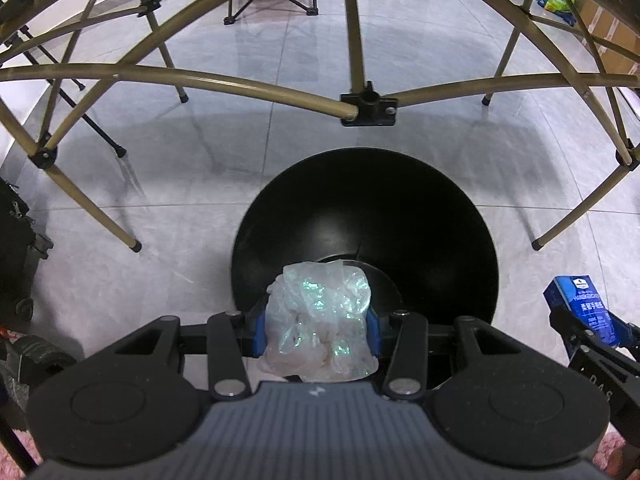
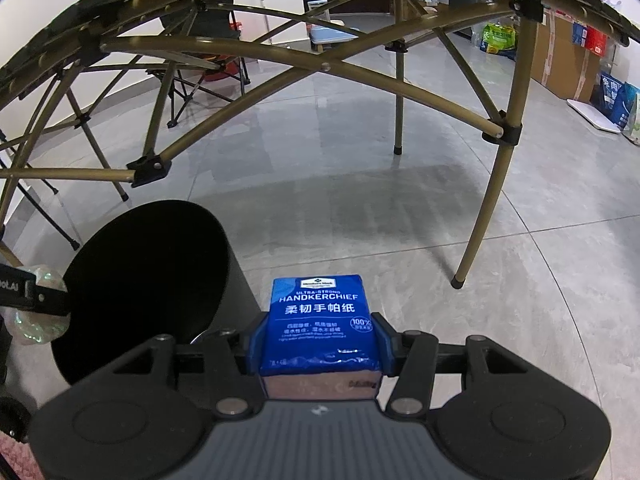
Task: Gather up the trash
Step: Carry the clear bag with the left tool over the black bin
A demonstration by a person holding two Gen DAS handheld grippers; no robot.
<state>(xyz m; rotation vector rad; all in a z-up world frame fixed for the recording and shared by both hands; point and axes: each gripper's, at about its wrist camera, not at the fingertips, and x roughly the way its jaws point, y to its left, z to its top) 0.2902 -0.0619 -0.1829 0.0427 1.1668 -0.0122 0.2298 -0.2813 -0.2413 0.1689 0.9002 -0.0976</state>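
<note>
The left gripper (image 1: 316,330) is squeezing a crumpled ball of clear, shiny plastic wrap (image 1: 320,320) between its two blue pads. The wrap bulges out above and below the pads. Right past the wrap, just under the tips, sits the round black trash bin (image 1: 400,208) with its dark mouth open. The wrap hangs over the near edge of the bin.

The right gripper (image 2: 318,340) is holding tight to a blue packet of handkerchief paper (image 2: 320,320) with white words on it. The blue pads press on both sides of the packet. The same black bin (image 2: 152,272) is off to the left of this gripper, so the packet is beside the bin and over the grey tiled floor (image 2: 400,200), not over the bin's mouth.

Farther out, beyond both tools, stand the gold metal legs and crossed bars of a folding table (image 2: 500,160). Behind them is a dark folding camp chair (image 2: 204,40), and cardboard boxes (image 2: 560,52) along the far wall.
</note>
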